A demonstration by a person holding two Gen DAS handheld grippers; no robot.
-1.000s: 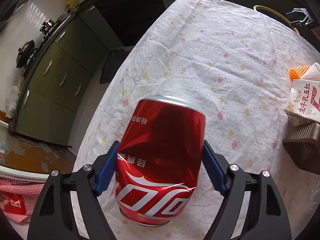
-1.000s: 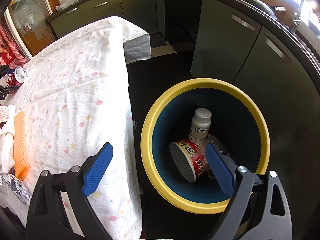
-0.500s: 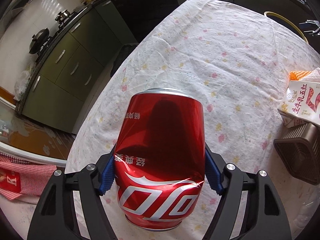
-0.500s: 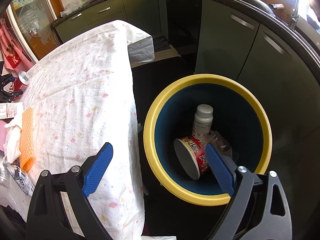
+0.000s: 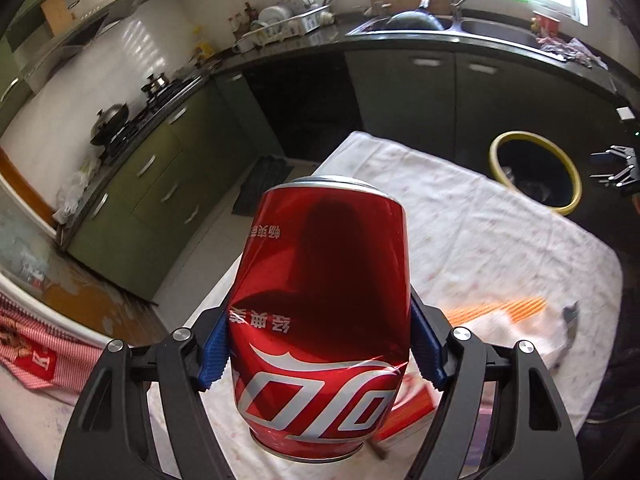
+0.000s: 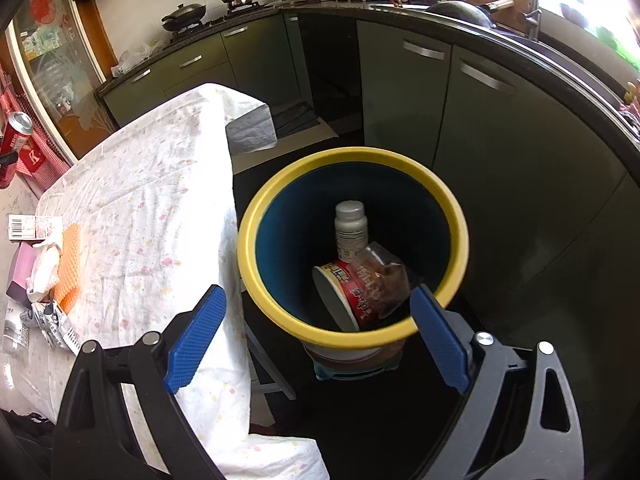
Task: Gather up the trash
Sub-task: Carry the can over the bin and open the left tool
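My left gripper (image 5: 320,344) is shut on a dented red cola can (image 5: 324,312) and holds it up in the air above the near end of the table; the can also shows far left in the right wrist view (image 6: 16,132). The yellow-rimmed blue bin (image 6: 352,184) stands on the floor past the table's far end and shows small in the left wrist view (image 5: 536,172). It holds a white pill bottle (image 6: 351,228), a noodle cup (image 6: 340,292) and a clear wrapper (image 6: 380,276). My right gripper (image 6: 316,340) is open and empty above the bin's near rim.
The table has a white flowered cloth (image 6: 140,200). On it lie an orange sponge (image 6: 68,268), white tissue (image 6: 40,268), a milk carton (image 6: 34,227), a pink box (image 6: 20,272) and wrappers (image 6: 44,324). Green cabinets (image 6: 440,120) ring the bin.
My left gripper has lifted the can high off the table and tilted up toward the kitchen. My right gripper has drawn back and up a little from the bin, still open.
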